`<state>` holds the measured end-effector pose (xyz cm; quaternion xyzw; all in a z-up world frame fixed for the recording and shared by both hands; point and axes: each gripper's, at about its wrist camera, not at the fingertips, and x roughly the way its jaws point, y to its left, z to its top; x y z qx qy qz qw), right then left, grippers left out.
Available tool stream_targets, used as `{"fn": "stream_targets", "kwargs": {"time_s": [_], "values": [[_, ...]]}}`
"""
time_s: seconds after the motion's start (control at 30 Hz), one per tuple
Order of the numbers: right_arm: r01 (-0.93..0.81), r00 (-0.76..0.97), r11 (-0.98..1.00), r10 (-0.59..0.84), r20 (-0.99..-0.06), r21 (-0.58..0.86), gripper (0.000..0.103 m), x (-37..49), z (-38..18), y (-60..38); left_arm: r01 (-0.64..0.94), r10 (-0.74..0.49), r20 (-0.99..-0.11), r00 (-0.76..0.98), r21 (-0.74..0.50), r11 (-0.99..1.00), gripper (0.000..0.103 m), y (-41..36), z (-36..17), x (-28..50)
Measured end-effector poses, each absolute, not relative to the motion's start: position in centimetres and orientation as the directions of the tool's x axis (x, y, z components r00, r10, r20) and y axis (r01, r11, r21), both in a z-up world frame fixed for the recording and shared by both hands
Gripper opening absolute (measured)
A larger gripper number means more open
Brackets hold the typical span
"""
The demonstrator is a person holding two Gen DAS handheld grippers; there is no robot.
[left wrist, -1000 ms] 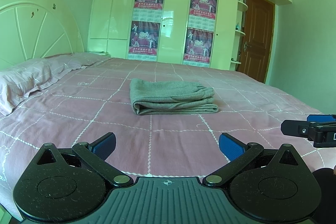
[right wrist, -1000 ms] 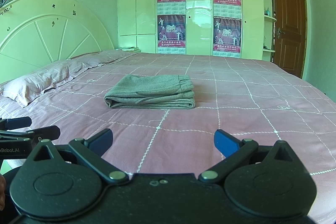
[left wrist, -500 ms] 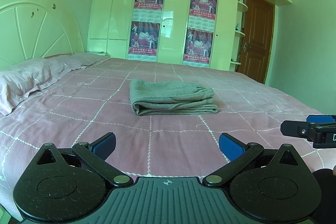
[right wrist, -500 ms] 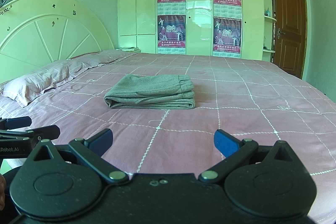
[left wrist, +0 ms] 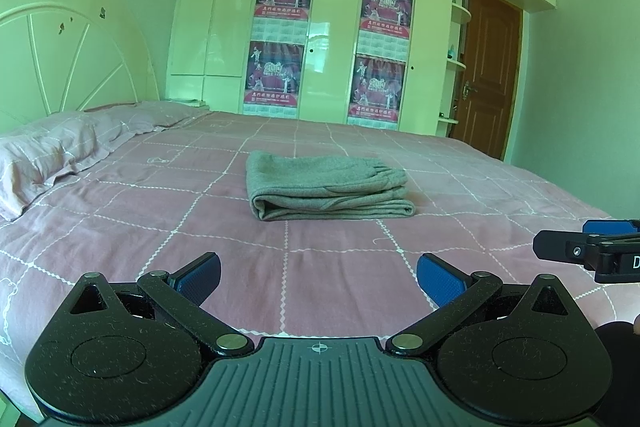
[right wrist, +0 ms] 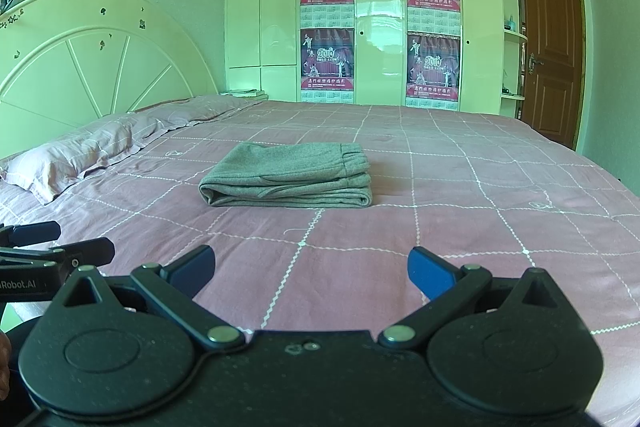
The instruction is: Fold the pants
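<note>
The pants (left wrist: 326, 187) are seen lying on the bed (left wrist: 340, 267) as a compact grey stack, ahead of both claws and well apart from them, with the rolled fold edge turned toward the claws and the gathered waistband at the right end. The left claw (left wrist: 318, 277) is held wide, nothing being gripped between its blue pads (left wrist: 438, 281), and it is positioned low over the near part of the bed. The right claw (right wrist: 310, 269) is likewise held wide and empty, just beside the left claw, whose tips are visible at the left edge of the right view. The fold is judged to be finished or nearly so; the step in hand is taken to be the withdrawal and final check. It is recommended that both claws be kept clear of the stack so that the layers are not dragged. If a correction is judged necessary, the upper layers at the right end, which appear slightly stepped, should be approached from above and pressed flat rather than pinched from the side. Any pinch on the fold edge nearest the claws should be avoided, since the soft knit is likely to unroll when pulled. The bed cover should not be caught between the pads.
</note>
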<state>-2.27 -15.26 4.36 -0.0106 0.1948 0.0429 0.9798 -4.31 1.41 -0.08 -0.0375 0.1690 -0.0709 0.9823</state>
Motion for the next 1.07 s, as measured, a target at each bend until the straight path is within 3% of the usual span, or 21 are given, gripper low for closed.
{"fn": "stream_targets", "kwargs": {"time_s": [0.47,0.83,1.07], "values": [[-0.090,0.920,0.996,0.081,-0.383,-0.005,0.097,-2.28,4.32,-15.29,0.127,-0.151,-0.325,0.934,-0.094,0.987,0.103,1.30,0.08,-4.40],[-0.091,0.920,0.996,0.082,-0.383,-0.006,0.097,-2.27,4.34,-15.37,0.134,-0.149,-0.244,0.958,-0.079,0.988,0.103,1.43,0.63,-5.29],[-0.090,0.920,0.996,0.081,-0.383,-0.005,0.097,-2.27,4.33,-15.32,0.139,-0.159,-0.255,0.954,-0.095,0.986,0.103,1.48,0.63,-5.16]]}}
